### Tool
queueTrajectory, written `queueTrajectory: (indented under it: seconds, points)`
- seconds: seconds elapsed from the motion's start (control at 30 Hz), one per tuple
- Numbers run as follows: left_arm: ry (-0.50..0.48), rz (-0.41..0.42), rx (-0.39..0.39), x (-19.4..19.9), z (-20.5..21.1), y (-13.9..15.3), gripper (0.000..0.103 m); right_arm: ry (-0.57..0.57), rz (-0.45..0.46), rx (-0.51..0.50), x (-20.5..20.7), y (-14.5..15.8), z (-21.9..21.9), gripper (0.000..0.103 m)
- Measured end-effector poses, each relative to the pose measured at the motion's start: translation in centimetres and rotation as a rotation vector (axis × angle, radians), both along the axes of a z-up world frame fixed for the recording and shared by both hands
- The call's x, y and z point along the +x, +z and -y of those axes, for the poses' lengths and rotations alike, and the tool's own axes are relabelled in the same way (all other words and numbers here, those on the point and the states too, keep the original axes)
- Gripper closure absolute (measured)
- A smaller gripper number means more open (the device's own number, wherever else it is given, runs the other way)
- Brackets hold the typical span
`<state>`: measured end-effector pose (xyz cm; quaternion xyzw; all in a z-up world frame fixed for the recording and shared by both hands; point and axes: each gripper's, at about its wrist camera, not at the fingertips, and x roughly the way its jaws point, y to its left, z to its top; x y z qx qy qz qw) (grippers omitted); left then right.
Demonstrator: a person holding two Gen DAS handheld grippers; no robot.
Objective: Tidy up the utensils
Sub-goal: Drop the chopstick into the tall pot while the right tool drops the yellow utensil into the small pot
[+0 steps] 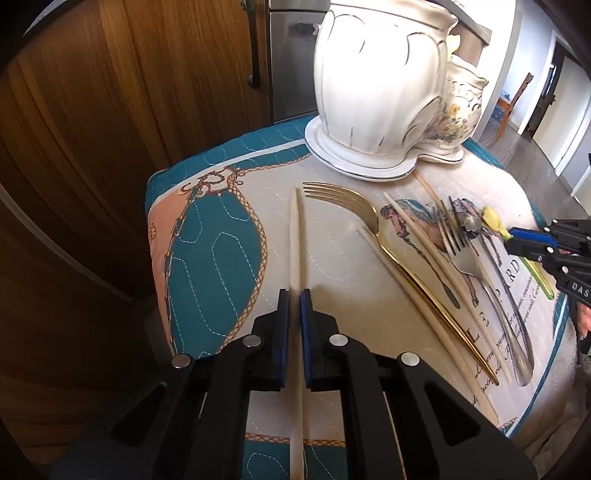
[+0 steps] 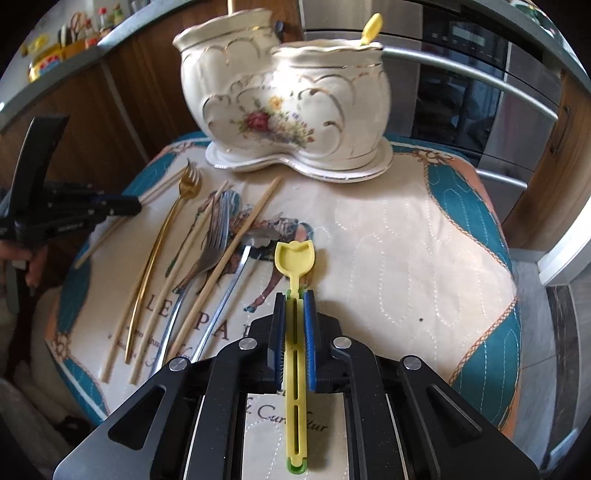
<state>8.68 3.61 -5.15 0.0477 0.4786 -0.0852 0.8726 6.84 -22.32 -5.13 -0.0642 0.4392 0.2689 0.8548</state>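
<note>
We have the left gripper [image 1: 294, 295] pinching a pale chopstick [image 1: 294, 236] on the quilted cloth [image 2: 406, 229], and the right gripper [image 2: 295, 295] clamped on a yellow plastic spoon's [image 2: 294, 258] handle. Both look light, stiff, slim; mid-shaft grips suit. Far ceramic holder [image 2: 288, 110]: right cup holds one yellow spoon [image 2: 371, 27].

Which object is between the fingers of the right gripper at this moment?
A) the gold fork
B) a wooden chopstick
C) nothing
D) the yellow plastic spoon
D: in the right wrist view the right gripper is closed on the handle of the yellow plastic spoon, whose tulip-shaped bowl sticks out ahead of the fingers.
</note>
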Motion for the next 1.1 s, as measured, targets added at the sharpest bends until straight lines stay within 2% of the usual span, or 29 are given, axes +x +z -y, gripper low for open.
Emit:
queueTrajectory:
  seconds: [0.23,0.37,0.67,0.83,0.97,1.1]
  points:
    - [0.01,0.059,-0.021,-1.1,-0.6,1.7,0.097,-0.018,0.058,0.09,-0.4,1.7,1.2,0.093]
    - [0.007,0.122,-0.058,-2.0,-1.2,3.5,0.097,-0.037,0.112,0.146,-0.6,3.1,1.8,0.093]
    - [-0.04,0.424,-0.229,-2.8,-1.1,11.3,0.097,-0.083,0.312,0.328,0.8,9.5,2.8,0.093]
    - [-0.072,0.545,-0.342,-0.1,0.2,15.3,0.097,-0.097,0.374,0.447,3.9,12.4,2.7,0.093]
    - [-0.081,0.649,-0.409,3.1,1.8,17.0,0.097,-0.108,0.399,0.547,7.2,13.7,1.8,0.093]
    - [-0.073,0.661,-0.46,5.6,3.0,17.3,0.097,-0.139,0.417,0.613,9.9,13.6,0.8,0.093]
